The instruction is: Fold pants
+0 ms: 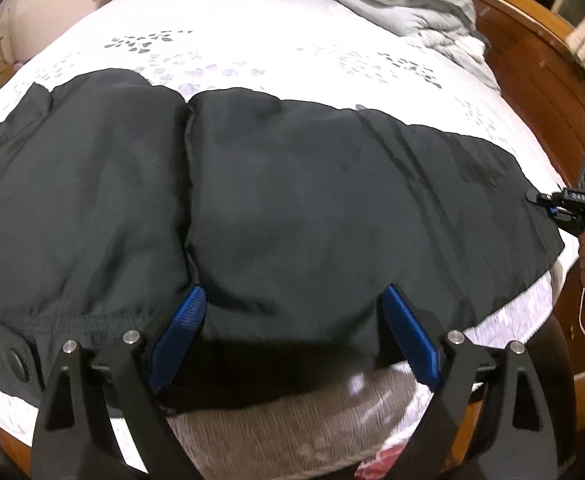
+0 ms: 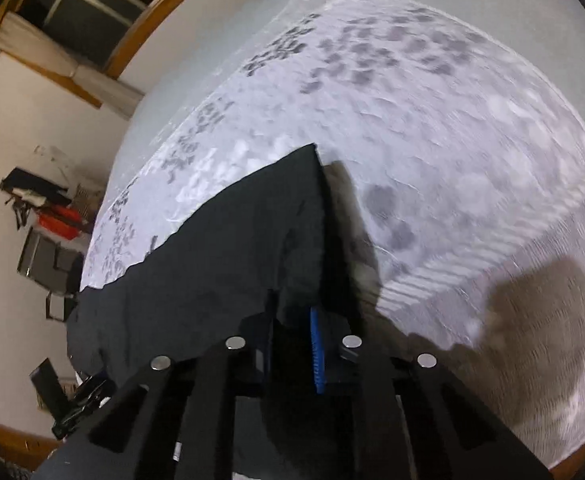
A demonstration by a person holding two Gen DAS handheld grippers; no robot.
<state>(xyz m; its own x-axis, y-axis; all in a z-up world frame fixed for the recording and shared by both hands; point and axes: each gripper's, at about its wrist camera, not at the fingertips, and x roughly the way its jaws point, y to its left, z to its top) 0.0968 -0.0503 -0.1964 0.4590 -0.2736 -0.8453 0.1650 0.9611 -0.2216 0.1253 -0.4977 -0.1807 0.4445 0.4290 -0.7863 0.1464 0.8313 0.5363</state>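
On the bed (image 1: 292,60), pants (image 1: 292,200) spread flat, unfolded; left gripper (image 1: 292,320) fingers apart at the waist, right gripper (image 2: 292,344) fingers clamped on a leg end.

You have one pair of black pants (image 1: 292,208) spread flat across the bed, legs side by side with a seam line between them. The waistband with its snap button lies at the near left edge. In the right wrist view, one hem corner (image 2: 292,208) is lifted off the bedspread.
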